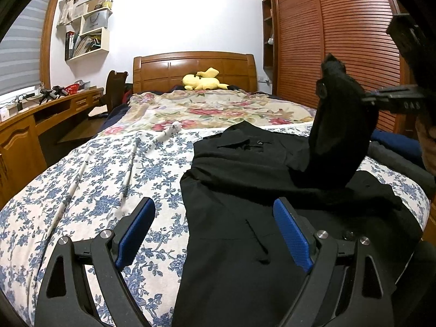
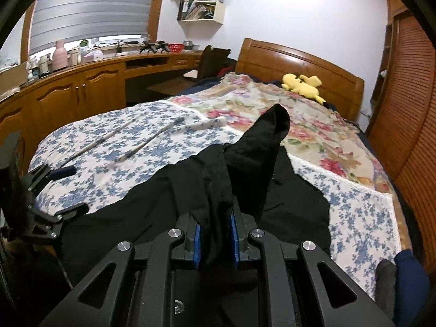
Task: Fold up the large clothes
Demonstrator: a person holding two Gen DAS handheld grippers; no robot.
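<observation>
A large black garment [image 1: 245, 179] lies spread on the bed, its collar toward the headboard. My left gripper [image 1: 215, 231] is open and empty, low over the garment's left edge. My right gripper [image 2: 215, 234] is shut on a black sleeve [image 2: 261, 147] and holds it lifted above the garment; in the left wrist view the raised sleeve [image 1: 340, 125] hangs from that gripper [image 1: 365, 99] at the right. The left gripper also shows at the left edge of the right wrist view [image 2: 68, 190], with its jaws apart.
The bed has a blue floral sheet [image 1: 95, 190] and a red floral blanket [image 1: 212, 109]. A yellow plush [image 1: 201, 80] lies by the headboard. Dark folded clothes [image 2: 403, 278] sit at the bed's right edge. A wooden desk [image 2: 81, 81] runs left, a wardrobe [image 1: 340, 41] right.
</observation>
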